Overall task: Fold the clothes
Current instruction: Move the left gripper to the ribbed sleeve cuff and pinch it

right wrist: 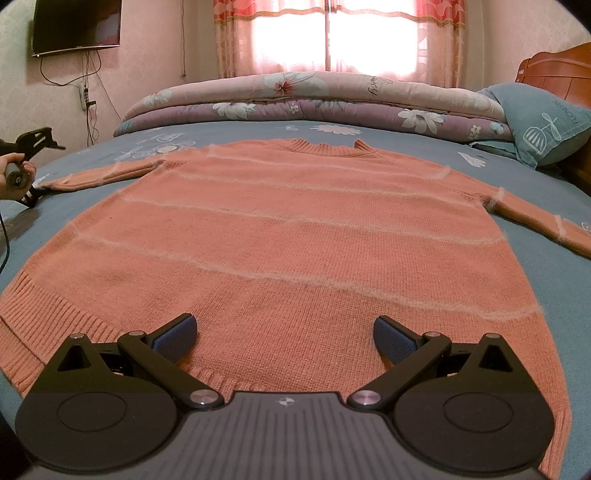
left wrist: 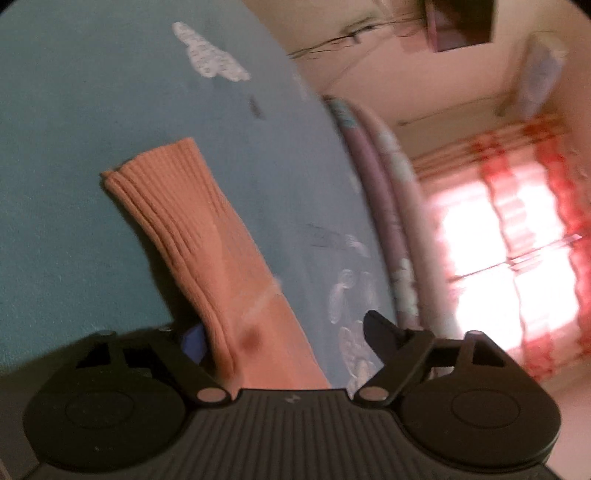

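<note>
Sweater [right wrist: 288, 236] flat on blue bedsheet [right wrist: 535, 295], folded quilts [right wrist: 295, 99], curtained window [right wrist: 332, 33]

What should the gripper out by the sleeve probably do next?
Probably close the left gripper on the sleeve. The sleeve lies between its wide jaws, not yet pinched, and the sweater lies spread flat on the bed, so a sleeve fold seems first.

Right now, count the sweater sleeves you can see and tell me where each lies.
2. One sleeve stretches out flat on the bed toward the left gripper; the other sleeve lies flat toward the pillow side, its cuff cut off by the picture's edge.
</note>
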`<state>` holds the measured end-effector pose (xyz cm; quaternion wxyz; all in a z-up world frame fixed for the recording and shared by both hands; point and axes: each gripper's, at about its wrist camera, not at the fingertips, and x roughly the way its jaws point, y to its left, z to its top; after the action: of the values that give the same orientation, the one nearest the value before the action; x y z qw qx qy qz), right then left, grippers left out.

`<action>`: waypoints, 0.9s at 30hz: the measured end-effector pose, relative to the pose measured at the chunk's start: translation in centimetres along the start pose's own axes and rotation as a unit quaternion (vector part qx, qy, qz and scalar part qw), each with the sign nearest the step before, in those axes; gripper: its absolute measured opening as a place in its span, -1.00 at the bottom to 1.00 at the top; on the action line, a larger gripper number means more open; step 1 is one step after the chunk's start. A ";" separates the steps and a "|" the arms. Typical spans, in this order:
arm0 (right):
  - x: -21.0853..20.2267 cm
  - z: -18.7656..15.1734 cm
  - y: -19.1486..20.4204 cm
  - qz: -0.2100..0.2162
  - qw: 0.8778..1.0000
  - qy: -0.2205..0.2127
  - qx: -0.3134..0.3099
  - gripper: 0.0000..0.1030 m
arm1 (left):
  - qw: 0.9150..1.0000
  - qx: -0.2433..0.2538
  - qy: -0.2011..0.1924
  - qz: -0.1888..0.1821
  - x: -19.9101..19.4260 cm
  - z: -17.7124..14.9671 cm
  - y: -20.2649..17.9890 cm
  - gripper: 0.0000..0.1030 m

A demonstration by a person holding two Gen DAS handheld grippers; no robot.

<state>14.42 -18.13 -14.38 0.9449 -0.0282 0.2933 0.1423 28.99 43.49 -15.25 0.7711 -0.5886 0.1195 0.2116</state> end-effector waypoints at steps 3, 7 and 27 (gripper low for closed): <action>0.0 0.1 0.1 -0.001 1.000 0.001 -0.002 1.00 | 0.999 -0.006 0.001 0.038 1.1 0.7 -0.7 0.38; 0.0 0.1 0.1 -0.002 1.000 0.002 -0.003 1.00 | 0.996 0.027 -0.002 0.081 1.3 0.5 -0.8 -0.42; -1.2 0.5 0.3 0.031 0.999 -0.007 0.013 1.00 | 0.973 0.215 0.034 0.071 -0.4 -3.3 -13.7 -0.89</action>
<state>13.69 -18.10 -13.35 0.9424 -0.0054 0.2893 0.1679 35.22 37.25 -4.23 0.8580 -0.4060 0.2298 0.2150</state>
